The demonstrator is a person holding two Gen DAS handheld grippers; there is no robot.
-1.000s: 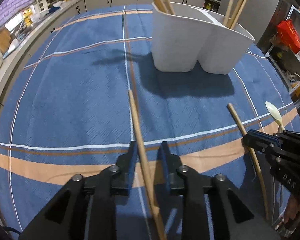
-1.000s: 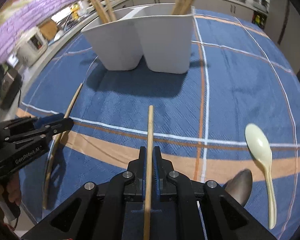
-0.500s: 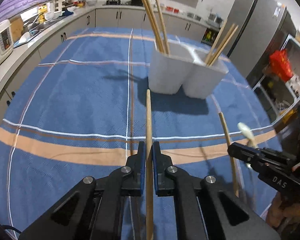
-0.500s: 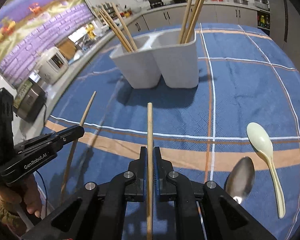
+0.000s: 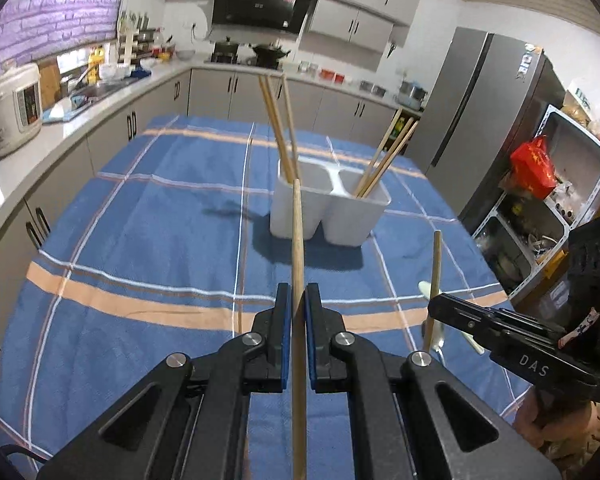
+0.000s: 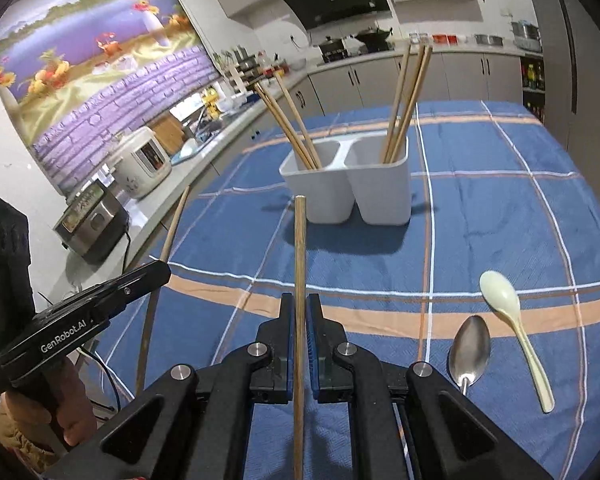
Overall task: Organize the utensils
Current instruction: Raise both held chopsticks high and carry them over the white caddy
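My left gripper is shut on a wooden chopstick and holds it above the table, pointing at the white two-compartment holder. My right gripper is shut on another wooden chopstick, also raised and aimed at the holder. Each compartment holds several chopsticks. A metal spoon and a pale plastic spoon lie on the blue cloth at the right. The right gripper shows in the left wrist view, the left gripper in the right wrist view.
A blue plaid tablecloth covers the table. A kitchen counter with a rice cooker runs along the left. A grey fridge and a shelf with a red bag stand at the right.
Both grippers have lifted their chopsticks off the cloth and tilted up. The left gripper closed on its chopstick after the earliest frame. The holder now appears farther away.
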